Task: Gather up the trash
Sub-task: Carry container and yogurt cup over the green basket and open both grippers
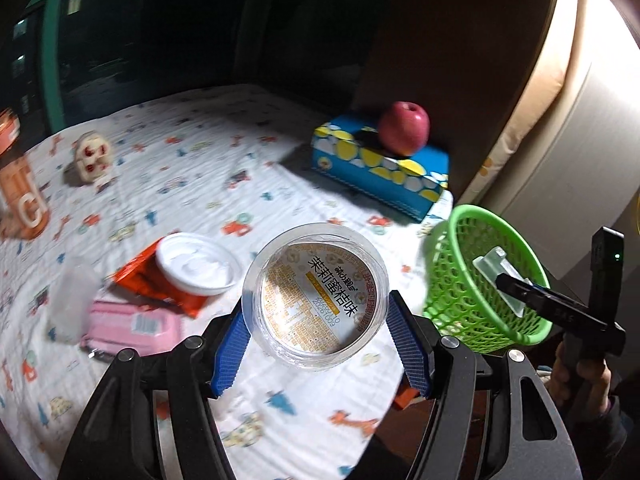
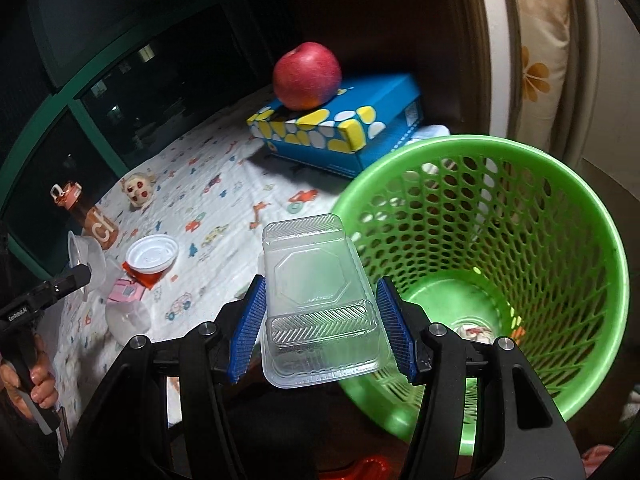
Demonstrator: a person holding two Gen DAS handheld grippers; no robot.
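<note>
— Left claw [image 1: 316, 344] pinches the round clear cup [image 1: 316, 296] by its sides: light, slick, crushable.

— Right claw [image 2: 322, 330] clamps the flimsy clear tray [image 2: 320, 300] across its walls, green basket [image 2: 520, 160] just beside.

both claws [image 1: 316, 344] [image 2: 322, 330]: black forked arms, silver screws [image 1: 447, 342], ribbed blue pads [image 2: 250, 330]; white lettering on one handle [image 2: 18, 314].

Table's got a cartoon-print cloth [image 1: 208, 184] with a blue tissue box [image 1: 380, 168], white lid [image 1: 196, 264], pink pack [image 1: 136, 326], orange bottle [image 1: 20, 188] and skull toy [image 1: 93, 156] on it.
</note>
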